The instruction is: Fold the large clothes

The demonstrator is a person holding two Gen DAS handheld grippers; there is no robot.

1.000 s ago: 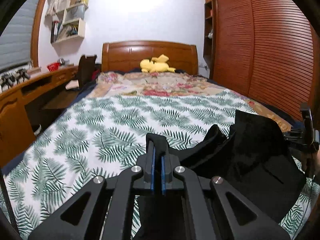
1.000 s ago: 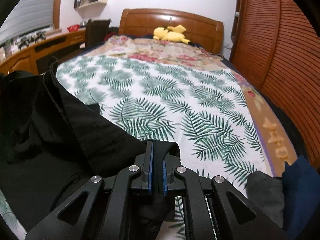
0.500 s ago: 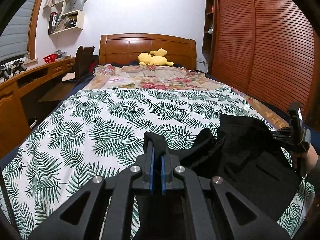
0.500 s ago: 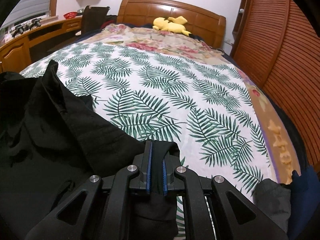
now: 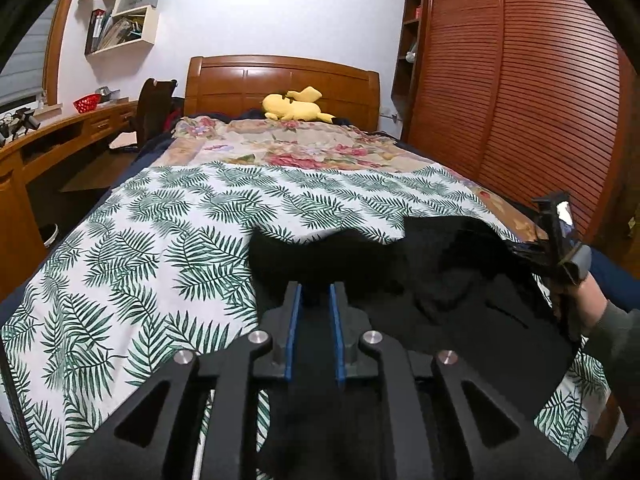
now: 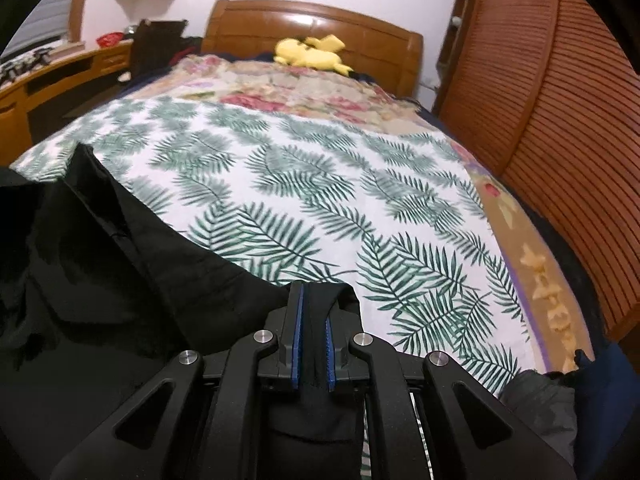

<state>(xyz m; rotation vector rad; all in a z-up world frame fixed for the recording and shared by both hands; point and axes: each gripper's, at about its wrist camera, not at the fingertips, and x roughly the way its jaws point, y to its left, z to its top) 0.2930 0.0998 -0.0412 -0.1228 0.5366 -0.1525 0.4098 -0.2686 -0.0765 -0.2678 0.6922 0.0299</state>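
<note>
So your left gripper (image 5: 316, 296) has its jaws opening right now. There's a clear gap between the blue pads (image 5: 292, 336), and the black garment (image 5: 440, 304) sits in that gap, but the pads don't look like they're pressing on it. The cloth lies just under and ahead of the fingers.

Your right gripper (image 6: 314, 312) is a different story: jaws nearly closed, pinching a fold of the same black garment (image 6: 100, 272), with a strip of dark fabric squeezed between the blue pads (image 6: 297, 332). From the left wrist view you can see that gripper (image 5: 556, 236) off at the right edge, with your hand (image 5: 588, 300) and a grey-green sleeve (image 5: 620, 344) behind it, holding the garment's far corner up a bit off the bed.

The garment itself is spread across the near end of the bed, on top of the white sheet with green fern leaves (image 5: 160, 248). It's rumpled, edges wavy, not flat.

Further up the bed there's a floral blanket (image 5: 288, 148), then a yellow plush toy (image 5: 296, 106) right by the wooden headboard (image 5: 280, 80). Louvred wooden wardrobe doors (image 5: 520, 100) run along the right side, a wooden desk (image 5: 48, 136) along the left.
</note>
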